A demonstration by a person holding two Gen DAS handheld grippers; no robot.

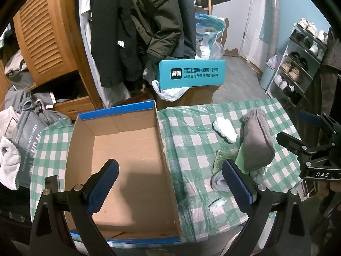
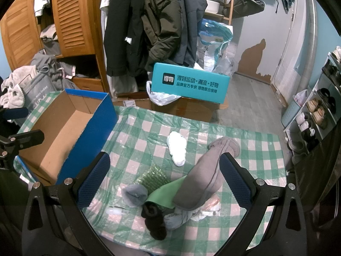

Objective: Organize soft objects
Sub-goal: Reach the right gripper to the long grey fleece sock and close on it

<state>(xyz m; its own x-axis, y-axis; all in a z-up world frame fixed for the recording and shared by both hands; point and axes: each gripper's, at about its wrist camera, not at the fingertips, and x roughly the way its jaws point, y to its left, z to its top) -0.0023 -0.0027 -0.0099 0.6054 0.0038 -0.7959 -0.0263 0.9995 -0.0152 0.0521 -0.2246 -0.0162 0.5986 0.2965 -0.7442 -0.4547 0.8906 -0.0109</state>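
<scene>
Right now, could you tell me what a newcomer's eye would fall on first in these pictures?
Probably the open cardboard box, empty, on the left of the checked tablecloth. Next, the heap of soft things to its right, topped by a long grey sock, with a white sock lying apart behind it.

- A lived-in home, likely an entryway or a bedroom corner; the fisheye bends the edges too much to say which.
- Coats [image 2: 153, 21] hang thickly in a row at the back.
- A wooden wardrobe [image 1: 46, 38] with louvred doors stands open, and clothes [image 1: 27, 106] spill out of it in a heap.
- A shoe rack [image 1: 298, 64] along the right wall holds several pairs of shoes.
- A table [image 2: 149, 128] wears a green-and-white checked cloth under clear plastic.
- A teal shipping box [image 2: 189, 83] and plastic bags [image 2: 213, 40] sit on the floor behind the table.
- A white door [image 1: 251, 21] and a wall with peeling paint [image 2: 255, 55] close off the far end.
</scene>
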